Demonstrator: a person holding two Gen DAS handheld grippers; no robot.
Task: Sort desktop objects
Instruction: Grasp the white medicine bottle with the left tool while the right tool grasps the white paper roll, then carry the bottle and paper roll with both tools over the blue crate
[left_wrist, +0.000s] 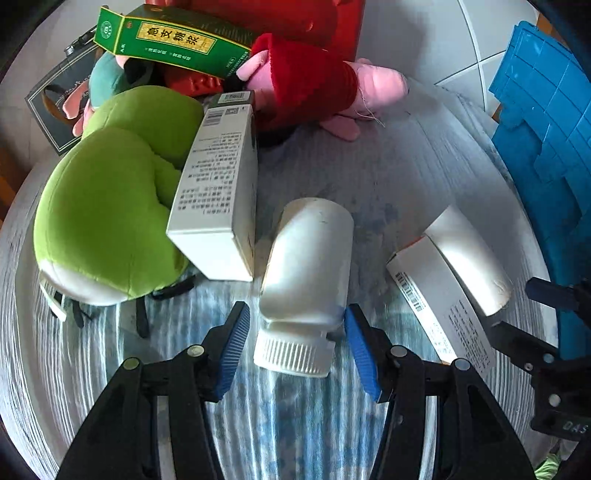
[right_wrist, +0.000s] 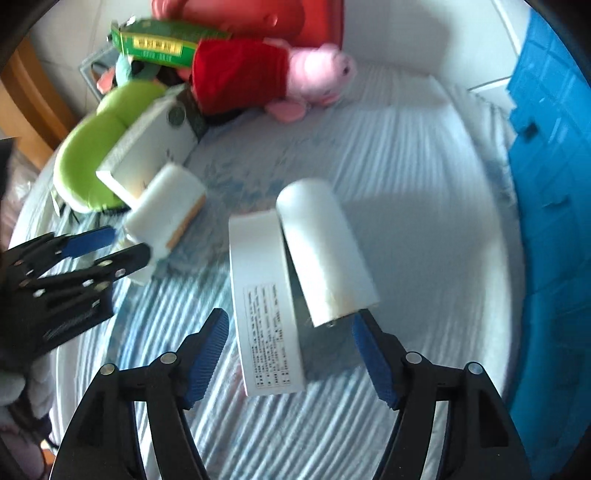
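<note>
In the left wrist view a white bottle (left_wrist: 308, 258) with a ribbed cap (left_wrist: 291, 356) sits neck-first between the blue pads of my left gripper (left_wrist: 296, 309), which is shut on it; it stays sharp against the blurred cloth. My right gripper (right_wrist: 290, 315) is shut on a flat white box (right_wrist: 264, 306) and a white cylinder (right_wrist: 325, 251) side by side, both lifted clear of their shadows. That pair shows in the left view as the box (left_wrist: 439, 306) and the cylinder (left_wrist: 469, 258). The left gripper (right_wrist: 129, 242) with its bottle (right_wrist: 166, 210) appears at the right view's left edge.
A green plush (left_wrist: 107, 210) and a tall white carton (left_wrist: 218, 184) lie to the left on the striped cloth (left_wrist: 369, 166). Behind them are a green medicine box (left_wrist: 173, 40), a pink pig plush in red (left_wrist: 306, 81) and a dark framed board (left_wrist: 55, 107). A blue crate (left_wrist: 546, 129) stands at the right.
</note>
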